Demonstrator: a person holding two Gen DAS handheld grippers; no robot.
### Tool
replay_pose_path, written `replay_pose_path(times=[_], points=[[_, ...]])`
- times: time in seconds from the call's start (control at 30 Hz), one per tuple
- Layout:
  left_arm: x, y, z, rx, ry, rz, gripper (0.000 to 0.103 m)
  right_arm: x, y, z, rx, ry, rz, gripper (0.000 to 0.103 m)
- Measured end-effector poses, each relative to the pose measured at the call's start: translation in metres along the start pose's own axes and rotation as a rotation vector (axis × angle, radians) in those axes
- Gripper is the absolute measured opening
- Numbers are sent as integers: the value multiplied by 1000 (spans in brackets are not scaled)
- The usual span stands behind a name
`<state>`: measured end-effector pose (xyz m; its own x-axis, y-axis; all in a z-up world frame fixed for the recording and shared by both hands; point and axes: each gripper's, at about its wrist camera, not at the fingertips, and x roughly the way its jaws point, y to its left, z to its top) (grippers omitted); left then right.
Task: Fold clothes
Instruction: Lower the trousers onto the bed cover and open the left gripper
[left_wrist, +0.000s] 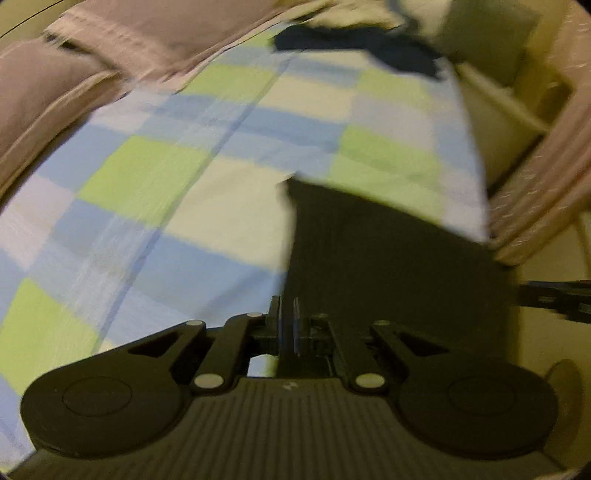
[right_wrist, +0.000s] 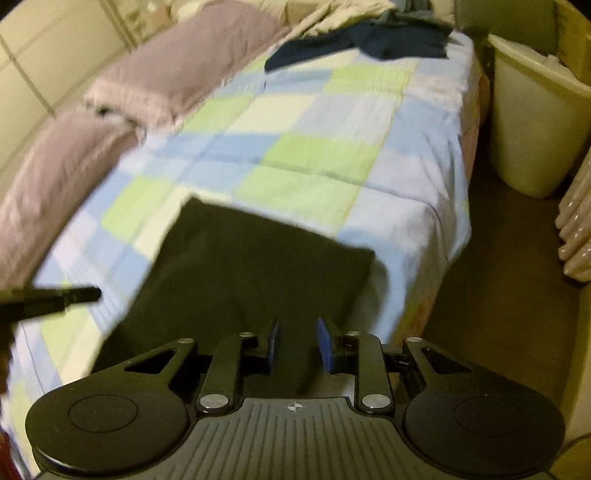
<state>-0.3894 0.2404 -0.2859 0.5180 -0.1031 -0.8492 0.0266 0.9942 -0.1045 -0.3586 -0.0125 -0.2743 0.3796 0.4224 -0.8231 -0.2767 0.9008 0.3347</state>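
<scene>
Black cloth (right_wrist: 255, 273), a dark garment folded to a flat rectangle, lies on the near end of the bed with its far edge straight and its right corner close to the mattress edge. My right gripper (right_wrist: 298, 345) is released, blue pads apart, with the near part of the cloth lying between and below them. My left gripper (left_wrist: 287, 325) looks clenched, its pads almost touching; the black cloth (left_wrist: 388, 258) begins just beside them, but I cannot tell whether any of it is pinched. Under the garment is a checked bedcover (right_wrist: 332, 155) in blue, green and white. A heap of navy clothes (right_wrist: 365, 42) sits at the far end, mauve pillows (right_wrist: 177, 66) along the left, and a pale bin (right_wrist: 535, 125) stands on the floor to the right.
</scene>
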Motion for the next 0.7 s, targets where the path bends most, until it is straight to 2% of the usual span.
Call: replay_pose_path(times=[0.1,0.13,0.17,0.23,0.3,0.37,0.53,0.63,0.7], points=[[25,-18,-19,95,42,5,5,27,-1,-12,37,53,42,27],[34,-24,-26,127,58,9,5,39,-1,-22,26,86,52,27],[41,-26,-36,156,66,29,5,43,1,-33,-5,74,59,27],[34,-20,-50,131,40,53,5,36,13,-51,-136,53,68,27],[20,-10,-60,52,39,46,3,28,25,-63,-225,113,110,27],[4,-3,-67,-8,38,42,3,24,33,-75,-253,207,140,27],[-33,-8,-78,-45,18,74,3,2,44,-74,-257,190,99,27],[-49,-10,-85,-99,2,54,3,-17,45,-72,-243,118,136,27],[-45,-17,-93,-115,37,53,3,-9,48,-80,-266,172,159,27]])
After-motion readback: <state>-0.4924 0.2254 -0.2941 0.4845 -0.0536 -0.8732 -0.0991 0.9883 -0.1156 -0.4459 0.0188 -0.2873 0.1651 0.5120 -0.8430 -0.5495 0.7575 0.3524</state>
